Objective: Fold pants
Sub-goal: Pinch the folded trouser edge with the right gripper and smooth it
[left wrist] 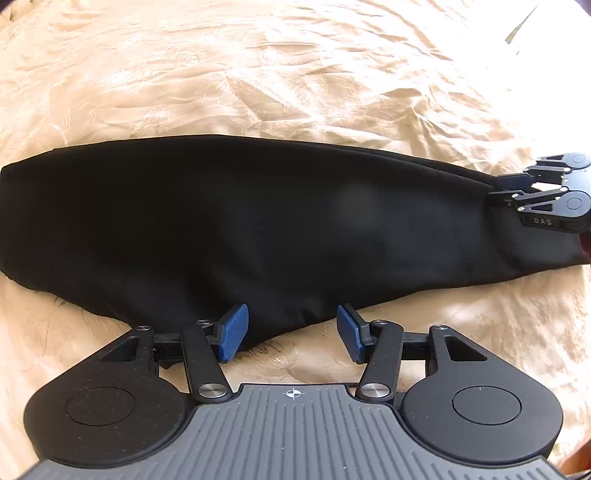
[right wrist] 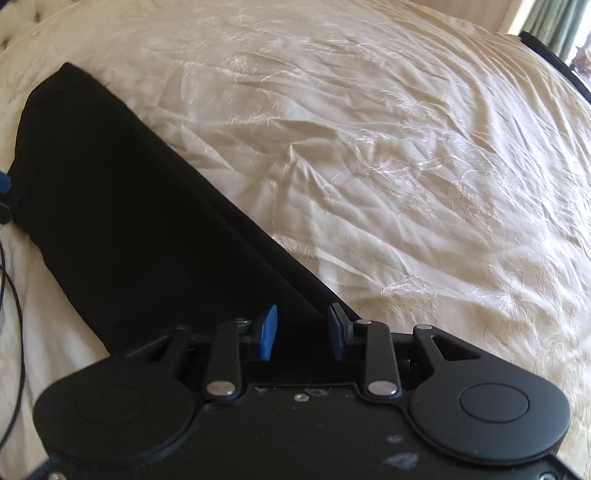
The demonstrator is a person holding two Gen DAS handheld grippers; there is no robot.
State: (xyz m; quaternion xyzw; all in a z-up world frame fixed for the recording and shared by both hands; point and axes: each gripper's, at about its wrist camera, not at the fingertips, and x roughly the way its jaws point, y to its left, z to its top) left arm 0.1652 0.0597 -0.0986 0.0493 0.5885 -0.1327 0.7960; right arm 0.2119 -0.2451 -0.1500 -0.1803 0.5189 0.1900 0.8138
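Black pants [left wrist: 258, 229] lie flat on a cream bedspread [left wrist: 258, 74], folded lengthwise into one long dark strip running left to right. My left gripper [left wrist: 291, 330] is open with blue pads, just at the near edge of the pants about midway along. My right gripper [left wrist: 504, 189] shows at the strip's right end, over the cloth. In the right wrist view the pants [right wrist: 122, 206] stretch away to the upper left, and my right gripper [right wrist: 302, 330] is open with the cloth's end under and between its blue pads.
The wrinkled cream bedspread [right wrist: 406, 166] spreads wide beyond the pants. A thin black cable [right wrist: 16, 314] lies at the left edge of the right wrist view. A dark bed edge and curtains [right wrist: 554, 26] show at the far right.
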